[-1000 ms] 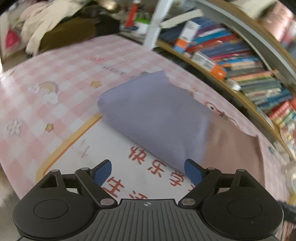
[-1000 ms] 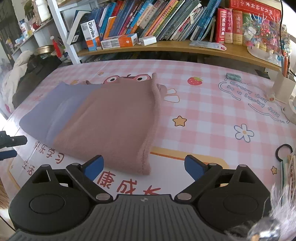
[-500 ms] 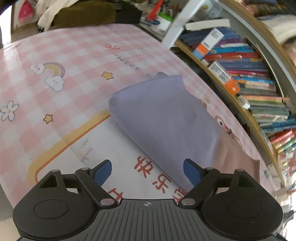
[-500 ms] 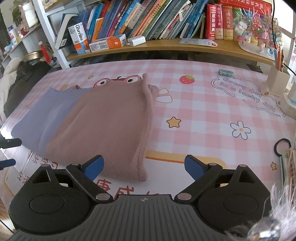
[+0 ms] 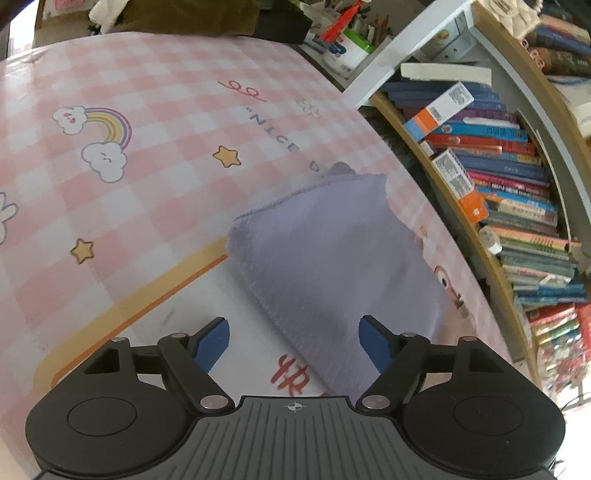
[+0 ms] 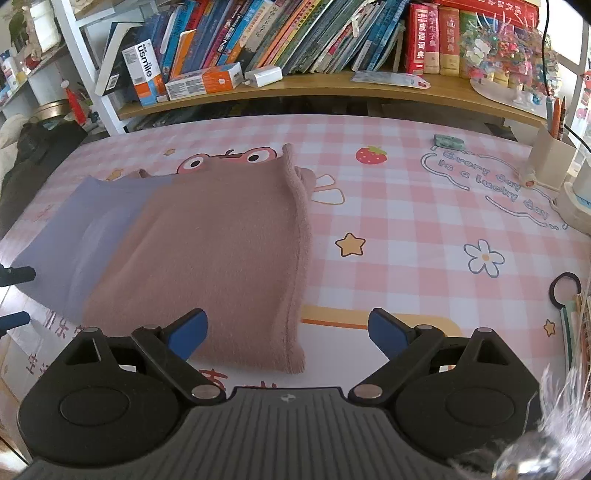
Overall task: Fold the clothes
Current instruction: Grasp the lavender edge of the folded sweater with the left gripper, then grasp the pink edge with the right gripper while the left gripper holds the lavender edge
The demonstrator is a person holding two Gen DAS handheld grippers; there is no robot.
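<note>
A folded garment lies flat on the pink checked table (image 6: 406, 221). Its right part is brown-pink fleece (image 6: 221, 251) and its left part is lavender (image 6: 81, 240). In the left wrist view only the lavender end (image 5: 332, 258) shows, with a folded near-left corner. My left gripper (image 5: 293, 341) is open and empty, just short of the lavender end's near edge. My right gripper (image 6: 288, 334) is open and empty, hovering at the near right corner of the brown part. The left gripper's fingertips (image 6: 14, 275) show at the far left of the right wrist view.
A wooden shelf of books (image 6: 295, 40) runs along the table's far side. A pen holder (image 6: 550, 158) and a black hair tie (image 6: 565, 291) sit at the right. Dark clothes (image 5: 192, 14) are piled beyond the table's left end.
The left gripper has swung left and back along the lavender end, so more bare table shows. The right gripper has pulled back slightly. The garment has not moved.
</note>
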